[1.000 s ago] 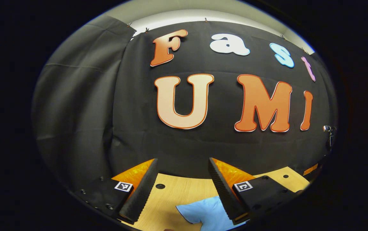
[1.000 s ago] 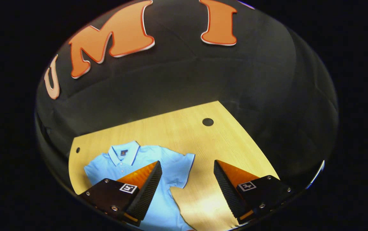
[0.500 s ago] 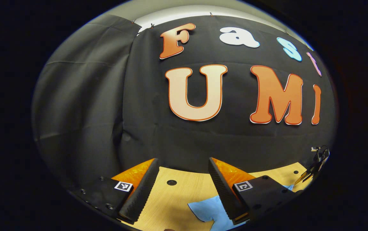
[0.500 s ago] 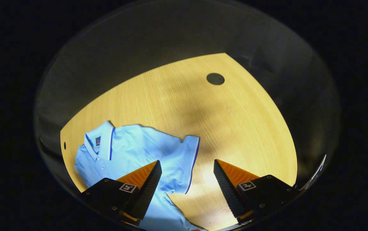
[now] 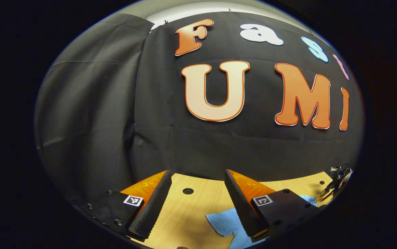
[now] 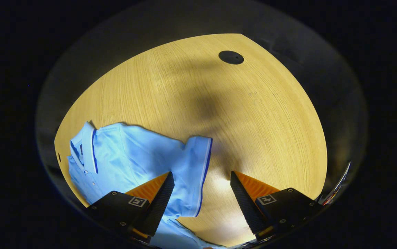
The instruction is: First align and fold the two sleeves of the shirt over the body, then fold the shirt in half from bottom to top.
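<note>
A: Looking along the right gripper (image 6: 202, 202), what do you log?

B: Fingers spread wide, nothing between them. It hangs above the wooden table (image 6: 254, 114), tilted down at it. The light blue shirt (image 6: 132, 159) lies flat on the tabletop, left of centre in the right gripper view. Collar (image 6: 88, 147) toward the far left edge, dark piping along it. One short sleeve (image 6: 196, 173) points toward the gap between the fingers; its cuff carries a dark stripe. Left finger overlaps the shirt body in the picture; contact I cannot tell.

A: And the table?

B: A round dark hole (image 6: 231, 57) near the far edge. A soft shadow falls mid-table.

A: Left gripper (image 5: 198, 204)?

B: Also released, fingers apart, empty. It faces the black cloth wall (image 5: 91, 114), nearly level. Below it, a strip of table with another hole (image 5: 187, 191). A corner of the shirt (image 5: 224, 221) lies just beside the right-hand finger. Far right edge: a small bit of hardware (image 5: 337, 180), too small to identify.
</note>
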Demonstrator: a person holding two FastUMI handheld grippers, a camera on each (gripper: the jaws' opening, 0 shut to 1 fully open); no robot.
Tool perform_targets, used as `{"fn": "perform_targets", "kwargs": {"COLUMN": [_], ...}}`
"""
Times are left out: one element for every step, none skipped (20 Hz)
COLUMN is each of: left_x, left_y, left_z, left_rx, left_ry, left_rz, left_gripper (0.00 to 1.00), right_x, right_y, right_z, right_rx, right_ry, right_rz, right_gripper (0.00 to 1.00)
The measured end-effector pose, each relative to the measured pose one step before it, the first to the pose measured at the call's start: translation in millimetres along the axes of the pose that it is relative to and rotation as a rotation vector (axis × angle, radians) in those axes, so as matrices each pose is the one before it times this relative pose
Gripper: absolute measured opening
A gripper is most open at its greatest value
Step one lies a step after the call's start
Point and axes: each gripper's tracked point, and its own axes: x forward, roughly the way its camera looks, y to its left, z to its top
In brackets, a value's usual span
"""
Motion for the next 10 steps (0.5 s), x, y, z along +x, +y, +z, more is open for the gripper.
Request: {"fn": "perform_targets", "kwargs": {"left_x": [0.03,0.32,-0.31,0.85,-0.93,-0.37,0.68,0.06,-0.49,-0.74], "left_y": [1.64,1.77,0.5,-0.35,0.72,-0.73,0.68,0.43,0.68,0.32], "left_z": [-1.94,-0.44,-1.14,-1.66,1.05,-1.51,-0.27,-1.6,0.16,-1.41], "left_rx": [-0.00194,0.00077,0.00065,-0.00235,-0.00409,-0.00372,-0.004,-0.00211,0.00059,0.00268], "left_ry": [0.00291,0.00225,0.00269,0.00104,0.0014,0.0021,0.00123,0.00126,0.00136,0.00117], "left_rz": [0.00423,0.0041,0.00221,0.00022,-0.00015,-0.00016,0.00014,-0.00027,0.00098,0.00137], "left_gripper": [0.99,0.97,0.99,0.97,0.97,0.97,0.97,0.97,0.97,0.99], "right_x": [2.2,-0.22,1.14,-0.83,-0.39,-0.44,1.63,-0.08,0.72,1.09], "right_y": [0.91,-1.67,-1.42,-0.17,-0.28,0.15,0.69,0.85,0.17,1.16], "right_z": [-1.83,-0.34,2.66,-1.33,-0.95,1.04,-1.53,-0.4,-2.05,-0.56], "right_rx": [0.00671,-0.00007,-0.00122,-0.00547,-0.00624,-0.00293,-0.00179,-0.00176,-0.00045,0.0028], "right_ry": [0.01548,-0.00744,0.00655,-0.0047,0.00076,-0.00268,0.00137,0.00139,0.0012,-0.00039], "right_rz": [0.00632,-0.00519,-0.00331,-0.00733,-0.00347,-0.00089,0.00032,-0.00016,0.00055,0.00066], "right_gripper": [0.99,0.99,0.98,0.97,0.96,0.95,0.91,0.87,0.79,0.75]}}
